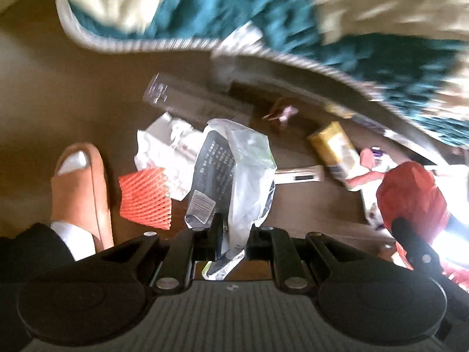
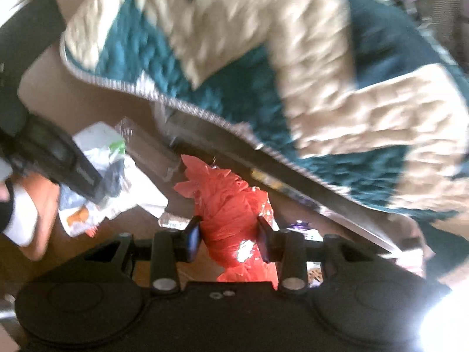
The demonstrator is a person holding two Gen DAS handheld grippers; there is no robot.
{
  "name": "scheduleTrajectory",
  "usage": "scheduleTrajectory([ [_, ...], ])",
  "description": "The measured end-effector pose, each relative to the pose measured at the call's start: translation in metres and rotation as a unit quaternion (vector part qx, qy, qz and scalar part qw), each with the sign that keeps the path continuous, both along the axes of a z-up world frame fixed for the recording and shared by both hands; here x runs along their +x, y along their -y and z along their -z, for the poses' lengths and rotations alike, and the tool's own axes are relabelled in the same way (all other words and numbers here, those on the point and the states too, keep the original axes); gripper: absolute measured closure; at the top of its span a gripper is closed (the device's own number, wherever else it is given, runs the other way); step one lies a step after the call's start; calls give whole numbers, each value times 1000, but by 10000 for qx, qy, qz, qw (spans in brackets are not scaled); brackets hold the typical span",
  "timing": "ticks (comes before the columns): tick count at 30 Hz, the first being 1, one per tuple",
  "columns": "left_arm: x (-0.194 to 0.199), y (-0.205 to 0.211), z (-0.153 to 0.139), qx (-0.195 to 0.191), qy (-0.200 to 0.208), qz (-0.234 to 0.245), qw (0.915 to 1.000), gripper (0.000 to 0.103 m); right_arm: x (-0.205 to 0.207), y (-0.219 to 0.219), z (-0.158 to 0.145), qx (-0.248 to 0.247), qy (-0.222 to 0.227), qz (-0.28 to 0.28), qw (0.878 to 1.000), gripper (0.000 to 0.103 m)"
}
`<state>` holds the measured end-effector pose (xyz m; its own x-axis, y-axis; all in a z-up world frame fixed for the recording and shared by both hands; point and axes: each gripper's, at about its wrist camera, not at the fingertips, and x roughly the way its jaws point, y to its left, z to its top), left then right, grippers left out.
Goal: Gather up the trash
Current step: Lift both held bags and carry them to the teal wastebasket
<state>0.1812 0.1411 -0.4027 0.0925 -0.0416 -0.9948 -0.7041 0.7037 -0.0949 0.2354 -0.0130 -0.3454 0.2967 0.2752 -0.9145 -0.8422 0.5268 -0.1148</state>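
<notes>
Both claws are mid-pickup. The left claw point(image 1: 231, 234) pinches a clear plastic bag point(image 1: 249, 176) hanging above the floor point(image 1: 58, 102); the right claw point(image 2: 229, 236) pinches a red plastic bag point(image 2: 228, 211). Next, I judge, both loads go to a bin, while a yellow can point(image 1: 334, 149) stays on the floor farther off.

Teal-and-cream quilted blanket point(image 1: 222, 8) overhanging brown wooden floor point(image 1: 73, 94); orange slipper point(image 1: 85, 193) on white-socked foot, lower left.
</notes>
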Motion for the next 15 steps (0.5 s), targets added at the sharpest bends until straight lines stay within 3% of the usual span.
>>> scheduleTrajectory([
  [8, 2, 51, -117, 499, 728, 741, 9933, 90, 3, 58, -119, 867, 73, 839, 9927, 66],
  [15, 14, 95, -218, 826, 1445, 1314, 9772, 90, 12, 107, -209, 1512, 350, 1353, 9786, 66],
])
